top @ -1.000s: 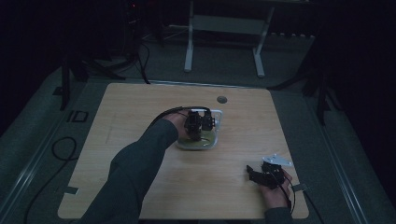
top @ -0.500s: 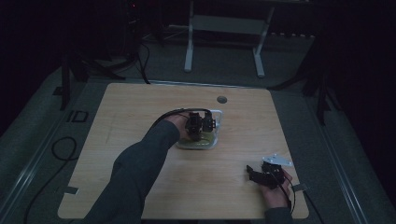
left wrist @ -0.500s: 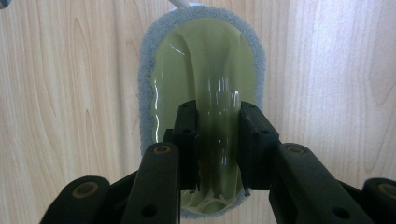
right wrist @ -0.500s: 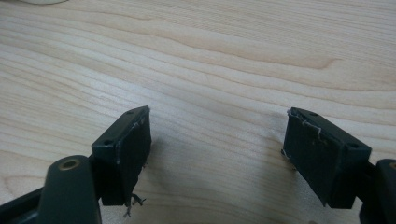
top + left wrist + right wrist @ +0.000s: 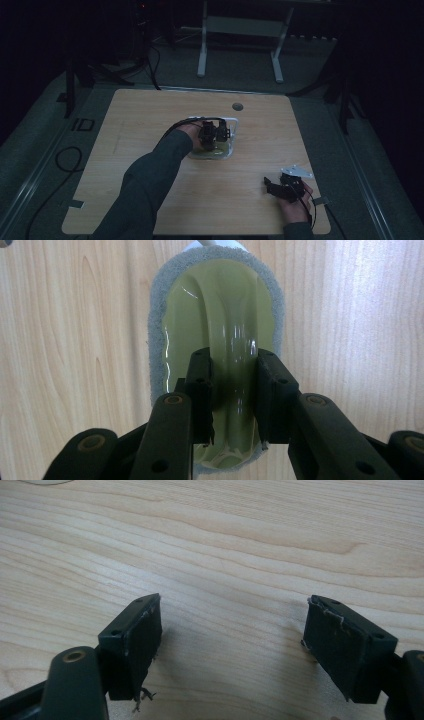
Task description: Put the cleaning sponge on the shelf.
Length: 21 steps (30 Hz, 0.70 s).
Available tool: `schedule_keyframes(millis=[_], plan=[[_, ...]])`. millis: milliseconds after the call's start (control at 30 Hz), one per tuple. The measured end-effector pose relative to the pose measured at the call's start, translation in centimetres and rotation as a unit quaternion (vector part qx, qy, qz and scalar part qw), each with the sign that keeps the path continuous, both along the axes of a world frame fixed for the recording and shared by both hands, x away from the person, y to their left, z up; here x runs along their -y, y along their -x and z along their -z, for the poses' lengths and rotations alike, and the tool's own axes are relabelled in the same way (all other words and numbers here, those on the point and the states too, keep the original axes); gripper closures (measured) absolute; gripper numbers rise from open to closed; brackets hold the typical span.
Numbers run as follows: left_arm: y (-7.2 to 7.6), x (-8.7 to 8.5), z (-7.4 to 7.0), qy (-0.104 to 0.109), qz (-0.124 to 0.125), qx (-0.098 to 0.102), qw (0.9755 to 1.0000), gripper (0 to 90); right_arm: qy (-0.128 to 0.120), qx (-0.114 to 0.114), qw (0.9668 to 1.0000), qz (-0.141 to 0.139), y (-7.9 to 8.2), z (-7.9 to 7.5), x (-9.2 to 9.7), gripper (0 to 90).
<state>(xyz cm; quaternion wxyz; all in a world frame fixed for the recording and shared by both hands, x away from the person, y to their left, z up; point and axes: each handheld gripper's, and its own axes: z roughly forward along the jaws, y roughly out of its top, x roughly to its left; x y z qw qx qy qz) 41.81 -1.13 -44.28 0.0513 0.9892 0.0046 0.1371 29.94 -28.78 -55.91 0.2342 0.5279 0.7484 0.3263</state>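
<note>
The high view shows a light wooden table point(image 5: 150, 120) in a dim room, with the person's forearms entering from the bottom edge. The left gripper point(image 5: 214, 142) sits near the middle of the table, at the end of a long dark sleeve point(image 5: 150, 185), directly over a pale green scrubbing pad point(image 5: 212, 154) that lies flat on the wood. In the left gripper view the same scrubbing pad point(image 5: 220, 315) appears as an oval body of glossy translucent green plastic, bordered all round by a grey fibrous edge, with a raised arched handle running along its length. The left gripper point(image 5: 234, 390) straddles this handle: the two black jaws stand on either side of it, their inner faces against its flanks, so the gripper is closed on the handle at a middling width. A small white part touches the far end of the pad at the top edge of that view; what it is cannot be told. The right gripper point(image 5: 279, 189) rests low near the table's right front corner, well apart from the pad, with the hand behind it. In the right gripper view the right gripper point(image 5: 232, 630) has its jaws spread wide, with bare wood grain between them and nothing held.
</note>
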Motion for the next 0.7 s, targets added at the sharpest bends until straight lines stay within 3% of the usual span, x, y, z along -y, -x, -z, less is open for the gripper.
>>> schedule_keyframes(millis=[700], plan=[[-0.2,0.3,1.3,-0.006,-0.002,0.013,0.9999,70.9,-0.001,-0.001,1.0,0.001,0.0,0.0,0.0,22.8]])
